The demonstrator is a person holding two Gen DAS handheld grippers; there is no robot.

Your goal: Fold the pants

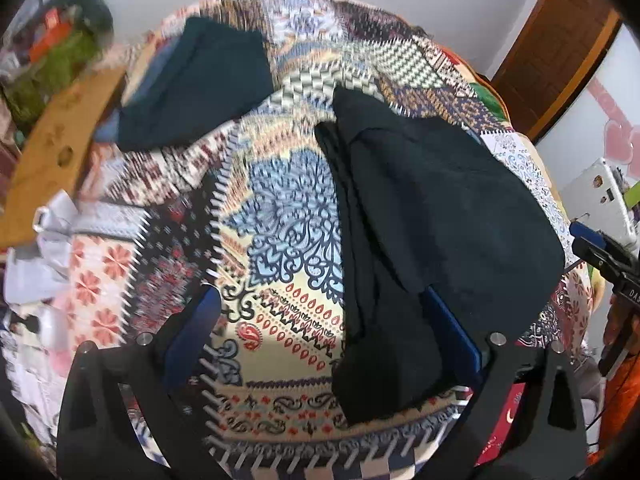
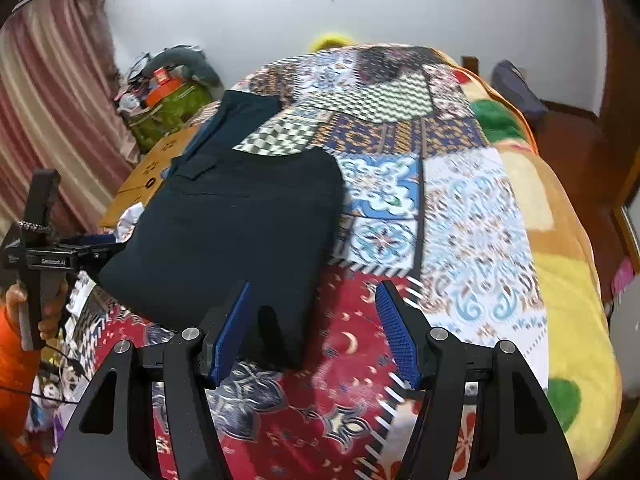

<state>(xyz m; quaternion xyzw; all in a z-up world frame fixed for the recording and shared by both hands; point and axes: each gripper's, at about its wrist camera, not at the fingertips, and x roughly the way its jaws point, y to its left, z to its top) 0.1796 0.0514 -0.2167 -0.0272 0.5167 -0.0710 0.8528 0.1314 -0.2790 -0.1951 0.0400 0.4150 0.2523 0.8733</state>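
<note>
- Pants (image 2: pixel 236 224) lie on the bed (image 2: pixel 480 216), already a compact dark rectangle w/ one narrow end still reaching toward us. We judge the fold is well along, maybe one more fold or a tidy-up left.
- Left tool (image 1: pixel 326 316): spread wide, nothing pinched. Its right finger sits at the pants' near edge, partly hidden by cloth; we can't tell if it's touching. Probably placed there to take that edge.
- Right tool (image 2: pixel 316 328): also spread, empty. Left finger is over the pants' near strip, right finger over bare quilt; looks lined up to straddle that end.
- A 2nd dark garment (image 1: pixel 196 84) lies further back near the bed's left edge, well apart, likely set aside so it stays out of the way.
- Left-view blur suggests motion; can't tell direction.
</note>
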